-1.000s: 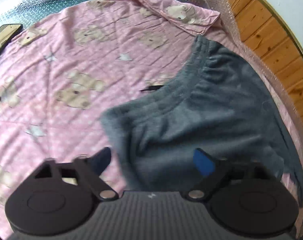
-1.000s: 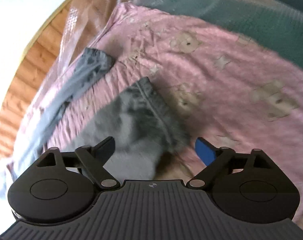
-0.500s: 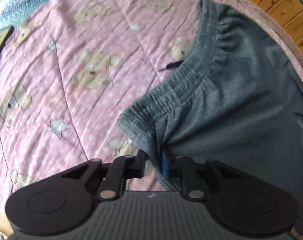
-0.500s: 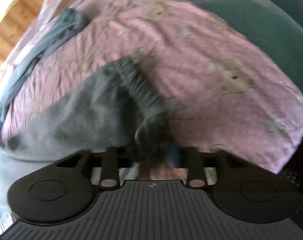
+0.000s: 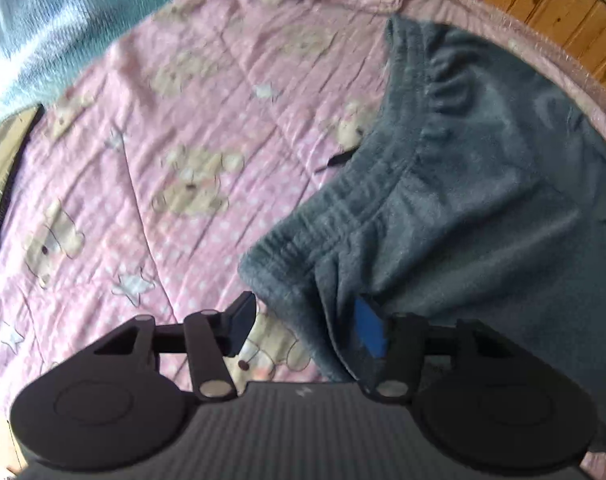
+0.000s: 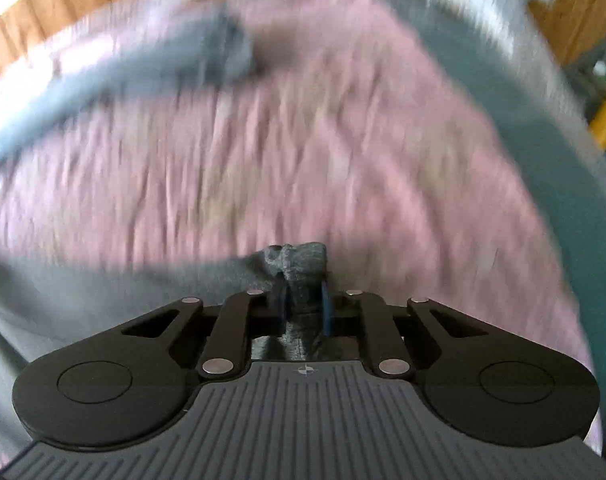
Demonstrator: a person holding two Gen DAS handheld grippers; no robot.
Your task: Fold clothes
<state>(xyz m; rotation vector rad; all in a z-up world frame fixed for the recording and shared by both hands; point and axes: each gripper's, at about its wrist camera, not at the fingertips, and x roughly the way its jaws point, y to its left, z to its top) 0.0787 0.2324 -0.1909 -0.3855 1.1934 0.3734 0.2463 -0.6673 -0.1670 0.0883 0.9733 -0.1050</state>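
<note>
Gripping grey shorts: right gripper only.

Your left gripper sits low at six o'clock with its jaws spread apart, fingers at roughly seven and five o'clock, while your right gripper is pinched tight, fingers nearly meeting toward twelve.

Fuzzy fleece shorts, quilted cloth bedspread — matt

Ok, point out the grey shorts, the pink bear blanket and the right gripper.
grey shorts (image 5: 483, 200): left wrist view, main fabic below the waistband.
pink bear blanket (image 5: 207, 120): left wrist view, bare quilted middle.
right gripper (image 6: 303, 308): right wrist view, between its fingers.
</note>
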